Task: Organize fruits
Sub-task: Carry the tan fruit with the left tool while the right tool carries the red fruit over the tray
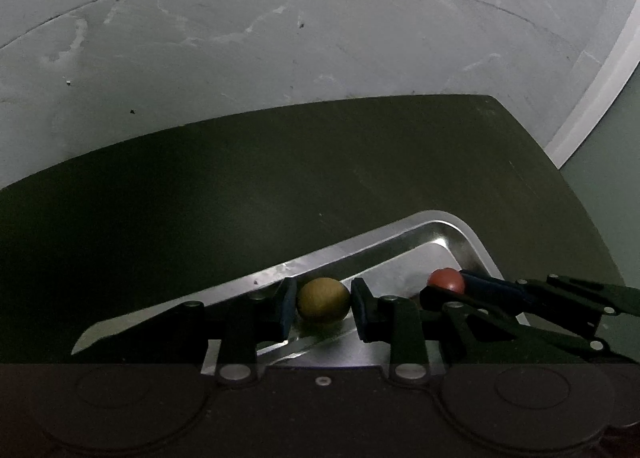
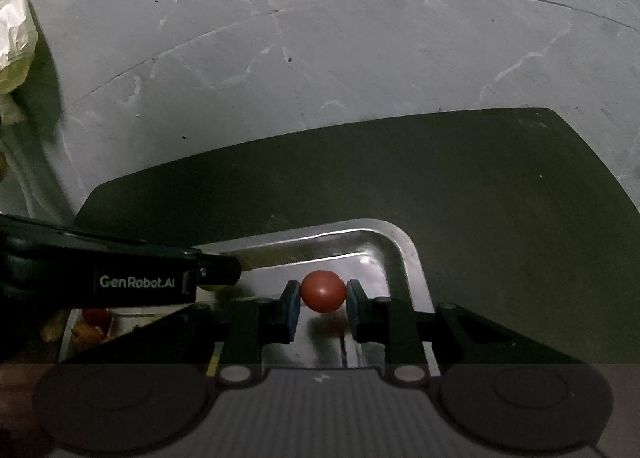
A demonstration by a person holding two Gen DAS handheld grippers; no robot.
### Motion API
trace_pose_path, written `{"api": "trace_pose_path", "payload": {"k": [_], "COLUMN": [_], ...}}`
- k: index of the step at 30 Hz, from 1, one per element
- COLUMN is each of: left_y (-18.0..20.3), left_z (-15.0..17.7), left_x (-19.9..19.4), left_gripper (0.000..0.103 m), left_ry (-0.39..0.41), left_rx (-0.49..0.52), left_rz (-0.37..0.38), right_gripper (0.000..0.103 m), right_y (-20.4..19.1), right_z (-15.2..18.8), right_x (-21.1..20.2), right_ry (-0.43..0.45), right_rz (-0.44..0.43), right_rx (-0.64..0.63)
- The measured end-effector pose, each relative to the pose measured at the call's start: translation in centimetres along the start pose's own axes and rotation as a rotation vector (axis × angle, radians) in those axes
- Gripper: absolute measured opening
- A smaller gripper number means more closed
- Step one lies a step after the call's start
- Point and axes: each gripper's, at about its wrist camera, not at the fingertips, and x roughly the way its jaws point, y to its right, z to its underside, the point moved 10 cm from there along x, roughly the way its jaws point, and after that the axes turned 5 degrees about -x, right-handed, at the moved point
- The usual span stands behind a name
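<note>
The left gripper (image 1: 323, 300) is clamped on a yellow fruit (image 1: 323, 299), low centre, over the tray (image 1: 452, 220). The right gripper (image 2: 322, 292) is clamped on a red fruit (image 2: 322, 291) above the same tray. Both fruits look small, round, smooth and probably light, so they are best held across the middle. Only the right view shows more fruits (image 2: 90, 326) at lower left.

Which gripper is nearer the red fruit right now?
Right. The right gripper has the red fruit between its fingers over the metal tray. The left gripper is beside it, closed on the yellow-green fruit.
</note>
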Motion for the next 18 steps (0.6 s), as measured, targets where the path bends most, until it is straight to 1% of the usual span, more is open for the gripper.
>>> {"api": "trace_pose_path", "payload": {"k": [4,9,18], "left_y": [0.22,0.2,0.13], "left_z": [0.17,0.34,0.57], "left_x": [0.14,0.58,0.85], "left_gripper": [0.031,0.031,0.032], "left_ry": [-0.008,-0.026,-0.035], "left_rx": [0.011,0.028,0.03], "left_rz": [0.003,-0.011,-0.015], "right_gripper": [0.027,0.027,0.027], "right_y": [0.36,0.63,0.78], "right_z": [0.01,0.22,0.42], "right_x": [-0.08,-0.07,0.15], "right_ry": [-0.003,-0.006,-0.011], "right_rz": [0.006,0.012,0.016], "right_rx": [0.009,0.022,0.032]}}
